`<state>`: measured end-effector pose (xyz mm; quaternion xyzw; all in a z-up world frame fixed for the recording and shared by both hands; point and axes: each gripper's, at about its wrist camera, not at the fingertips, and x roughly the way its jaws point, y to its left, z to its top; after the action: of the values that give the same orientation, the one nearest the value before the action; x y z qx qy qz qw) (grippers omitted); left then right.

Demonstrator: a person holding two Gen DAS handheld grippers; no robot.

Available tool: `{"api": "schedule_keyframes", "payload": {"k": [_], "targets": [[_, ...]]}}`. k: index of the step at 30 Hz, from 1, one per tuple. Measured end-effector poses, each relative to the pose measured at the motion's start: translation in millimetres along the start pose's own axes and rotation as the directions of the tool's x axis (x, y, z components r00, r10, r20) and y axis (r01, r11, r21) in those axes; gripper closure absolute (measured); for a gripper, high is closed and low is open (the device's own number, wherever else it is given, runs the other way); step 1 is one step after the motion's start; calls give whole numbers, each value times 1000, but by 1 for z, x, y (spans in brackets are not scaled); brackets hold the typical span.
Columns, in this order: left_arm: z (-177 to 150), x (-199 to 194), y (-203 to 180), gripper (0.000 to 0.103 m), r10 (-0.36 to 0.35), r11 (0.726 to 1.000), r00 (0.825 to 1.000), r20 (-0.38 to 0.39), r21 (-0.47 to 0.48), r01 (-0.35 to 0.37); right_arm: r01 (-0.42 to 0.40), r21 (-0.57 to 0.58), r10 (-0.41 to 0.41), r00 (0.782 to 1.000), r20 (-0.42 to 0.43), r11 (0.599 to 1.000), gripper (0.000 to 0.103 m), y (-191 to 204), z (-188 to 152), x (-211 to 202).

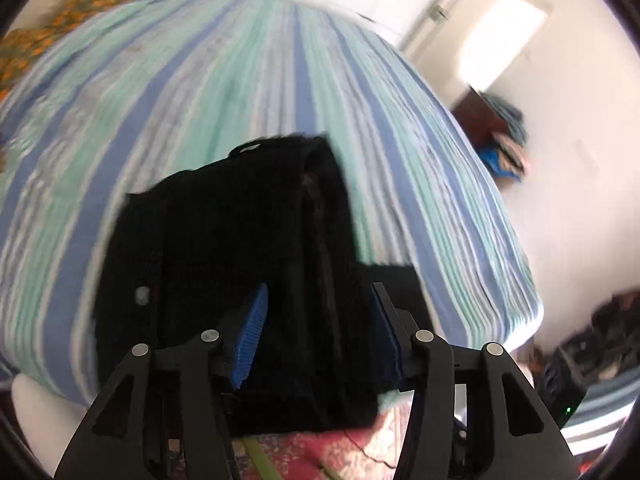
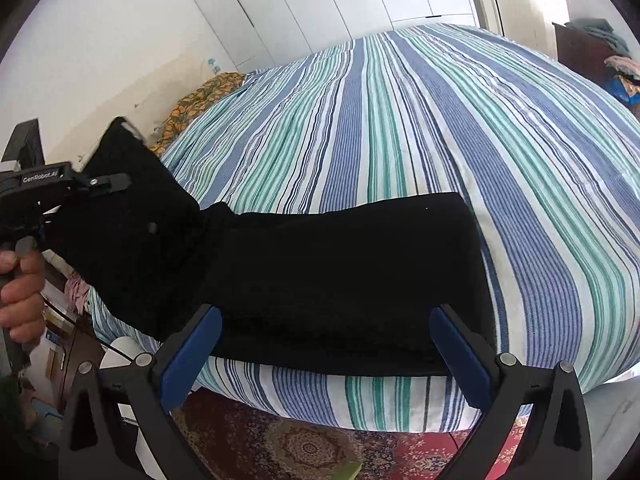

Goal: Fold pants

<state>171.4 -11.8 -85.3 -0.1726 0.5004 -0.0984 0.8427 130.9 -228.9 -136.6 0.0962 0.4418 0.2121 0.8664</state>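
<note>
Black trousers of a thick, dark cloth (image 2: 344, 276) lie along the near edge of the bed, over the blue, green and white striped bedspread (image 2: 440, 120). The right-hand part lies flat, seemingly already doubled, while the left end is raised off the bed. That raised end is up because the left gripper (image 1: 320, 332) has it: from its own camera the black fabric fills the gap between the 2 blue pads (image 1: 252, 336), which stand only partly closed, so I judge it to be pinching a thick bunch of cloth, most likely to carry that end across and fold it over the flat part. The picture from that side is blurred, so how firm the hold is I cannot tell.

The right gripper (image 2: 328, 344) sits at the near edge of the trousers with its jaws spread wide and nothing between them; it looks placed to steady or take the hem next.

An orange and green patterned cloth (image 2: 200, 100) lies at the far left of the bed, well apart from the work. White wardrobe doors (image 2: 320, 8) line the far wall, and a red patterned rug (image 2: 300, 444) covers the floor below. Nothing lies on the bedspread where the fold would land.
</note>
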Motion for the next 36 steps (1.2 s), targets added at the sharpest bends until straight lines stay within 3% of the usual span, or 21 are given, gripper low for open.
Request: {"api": "schedule_keyframes", "payload": {"k": [2,3,5,9,12,13,14,16,18,20,22,25,28,32,35,36], "targets": [[-4,11,-35,57,-77,994,995,-62,76,82,16,15,-16,1000,21,1000,0,-7,1,-9],[-3,3,-42,57,-113,988,993,-44,103,117,24,24,-24,999,35,999,0,-11,1,-15],[5,-22,-36,51,-117,985,993,22,133,113,45,39,-48,996,77,998,0,-20,1,-30],[35,-55,38,45,14,998,988,152,53,-22,81,102,-95,985,143,992,0,-50,-5,-53],[29,-62,105,48,231,973,955,185,-39,-227,60,143,-78,989,127,988,0,-69,-3,-48],[22,-54,123,55,282,959,944,168,-57,-277,34,139,-51,991,120,990,0,-69,-1,-45],[12,-45,137,64,296,955,945,140,-66,-289,-8,121,-5,994,113,993,0,-65,2,-43],[-13,-19,147,68,260,965,963,72,-66,-255,-145,52,141,987,77,988,0,-49,12,-34],[-33,12,145,68,247,969,969,10,-22,-247,-315,-8,315,949,-25,949,0,-27,24,-16],[-48,38,137,68,264,964,964,-41,31,-263,-418,-59,408,903,-131,906,0,-2,32,8],[-51,42,127,68,294,955,956,-22,46,-293,-447,-146,409,883,-230,883,0,22,37,35],[-48,34,131,66,274,962,962,-12,26,-273,-466,-195,375,849,-372,863,2,42,39,81],[-49,29,135,66,240,971,971,-18,-6,-241,-458,-164,338,813,-474,874,18,44,37,121],[-51,33,138,66,235,972,972,-12,-12,-235,-458,-109,340,779,-527,882,31,31,38,140],[-52,36,137,65,240,971,971,-6,-11,-241,-520,-88,404,748,-526,849,36,26,44,128],[-52,37,137,65,241,970,970,-5,-11,-241,-527,-111,401,752,-524,843,36,27,43,122]]}}
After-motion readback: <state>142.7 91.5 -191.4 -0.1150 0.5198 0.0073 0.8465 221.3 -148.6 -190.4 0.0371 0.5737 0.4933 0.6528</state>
